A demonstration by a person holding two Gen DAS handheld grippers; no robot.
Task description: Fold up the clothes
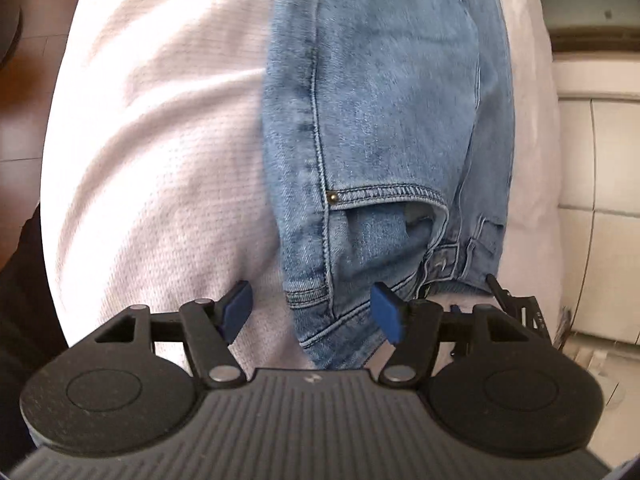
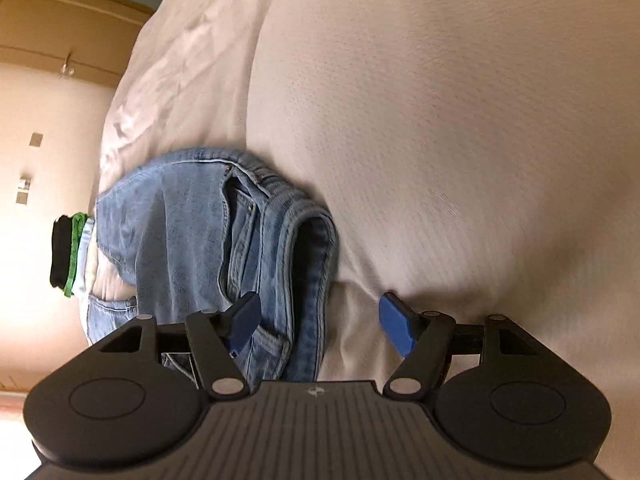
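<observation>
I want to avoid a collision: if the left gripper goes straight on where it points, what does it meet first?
Most likely the jeans, near their waistband corner, lying between the open left gripper fingers.

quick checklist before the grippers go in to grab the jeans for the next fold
1. Left gripper open and empty: ok, blue pads apart, nothing pressed between them.
2. Right gripper open and empty: ok, pads apart over the waist edge.
3. Jeans lying on the white bedspread: ok, already folded lengthwise with the waistband nearest both grippers.
4. Waistband within the jaws: ok for both, denim shows between each pair of pads.
5. Far leg ends flat: cannot tell, out of view.
6. Stack of folded clothes clear of the jeans: cannot tell.
</observation>
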